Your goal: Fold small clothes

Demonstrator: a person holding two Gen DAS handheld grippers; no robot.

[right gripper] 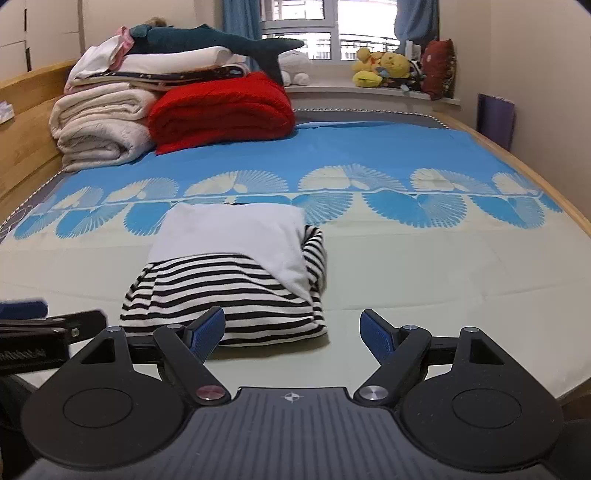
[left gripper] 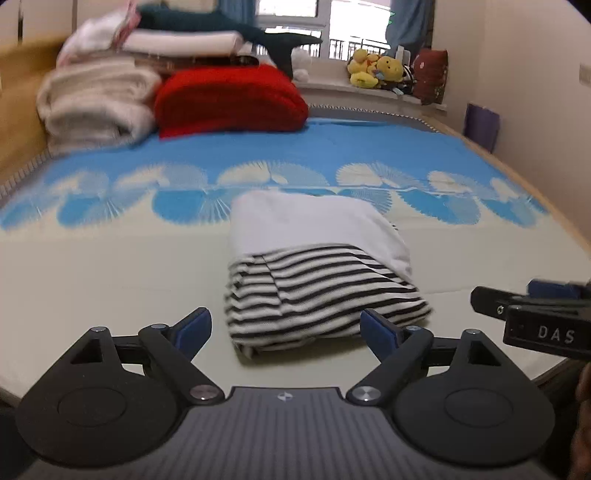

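Folded striped garment (right gripper: 229, 288), blue-patterned bed sheet (right gripper: 406, 155), stacked blankets (right gripper: 107, 118), window (right gripper: 332, 29)

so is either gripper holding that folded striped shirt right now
Nothing is held. The left gripper and right gripper are both open, and the folded black-and-white striped shirt lies free on the bed.

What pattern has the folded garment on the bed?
Black-and-white stripes, partly plain white; right wrist view shows the folded garment best.
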